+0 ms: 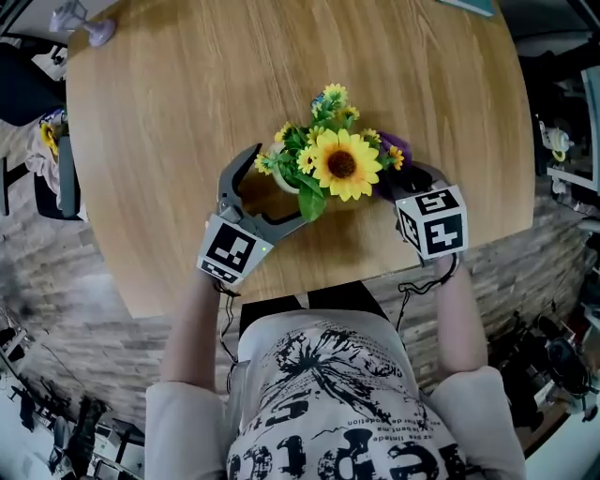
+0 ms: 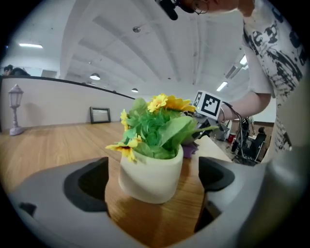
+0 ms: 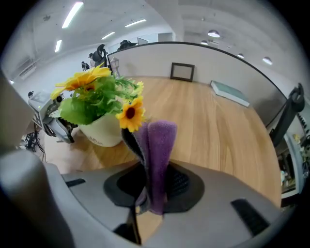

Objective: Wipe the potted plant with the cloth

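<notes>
Two grippers flank the potted plant [image 1: 339, 164] near the front edge of the table [image 1: 169, 141]. The left gripper [image 1: 269, 186] has its jaws spread around the white pot [image 2: 151, 177], not touching it; the right gripper [image 3: 155, 186] is clenched on the purple cloth [image 3: 157, 145]. Wiping seems about to begin: the cloth must meet the leaves [image 3: 89, 109] gently, since nothing holds the pot. A small lamp [image 1: 84, 23] stands well apart.

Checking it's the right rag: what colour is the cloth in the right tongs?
The cloth is purple, clearest in the right gripper view.
</notes>
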Demonstrator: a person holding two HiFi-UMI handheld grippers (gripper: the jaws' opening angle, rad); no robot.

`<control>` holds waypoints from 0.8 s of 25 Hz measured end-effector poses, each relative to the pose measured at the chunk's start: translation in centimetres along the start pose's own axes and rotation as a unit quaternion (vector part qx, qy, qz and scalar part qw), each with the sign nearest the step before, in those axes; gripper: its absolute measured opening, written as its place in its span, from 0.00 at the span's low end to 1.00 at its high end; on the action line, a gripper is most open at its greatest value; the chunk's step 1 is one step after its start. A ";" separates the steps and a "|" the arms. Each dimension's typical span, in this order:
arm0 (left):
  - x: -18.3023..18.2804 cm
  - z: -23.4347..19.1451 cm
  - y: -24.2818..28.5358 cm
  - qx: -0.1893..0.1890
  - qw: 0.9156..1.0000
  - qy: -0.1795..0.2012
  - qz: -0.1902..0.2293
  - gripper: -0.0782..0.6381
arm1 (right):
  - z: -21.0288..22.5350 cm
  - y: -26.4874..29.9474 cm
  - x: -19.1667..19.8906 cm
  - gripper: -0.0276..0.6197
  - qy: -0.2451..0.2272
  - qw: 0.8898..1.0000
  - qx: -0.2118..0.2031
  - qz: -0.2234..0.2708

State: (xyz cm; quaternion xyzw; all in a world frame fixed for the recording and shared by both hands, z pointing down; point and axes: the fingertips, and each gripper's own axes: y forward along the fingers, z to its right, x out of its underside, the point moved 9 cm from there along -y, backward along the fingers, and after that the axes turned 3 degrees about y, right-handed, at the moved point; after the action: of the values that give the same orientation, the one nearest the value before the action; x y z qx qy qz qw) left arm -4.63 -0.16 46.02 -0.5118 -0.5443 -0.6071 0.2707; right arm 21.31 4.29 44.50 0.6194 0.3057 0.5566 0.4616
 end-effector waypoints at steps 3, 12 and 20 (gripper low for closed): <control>-0.1 -0.5 1.6 0.010 1.000 0.020 -0.006 0.93 | 1.4 0.1 -1.1 0.18 -0.003 1.000 0.012 0.015; -1.1 -0.5 4.7 0.053 0.997 0.054 -0.009 0.93 | 3.5 0.4 -2.8 0.18 -0.005 0.999 0.013 0.052; -1.1 -0.6 5.0 0.056 0.996 0.062 -0.020 0.86 | 3.7 0.6 -2.7 0.18 -0.004 0.999 0.001 0.053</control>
State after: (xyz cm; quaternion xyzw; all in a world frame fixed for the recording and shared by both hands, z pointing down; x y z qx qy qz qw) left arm -0.03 -2.30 47.00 -0.4458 -0.5697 -0.6116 0.3204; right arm 24.32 0.79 44.12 0.6377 0.2711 0.5773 0.4319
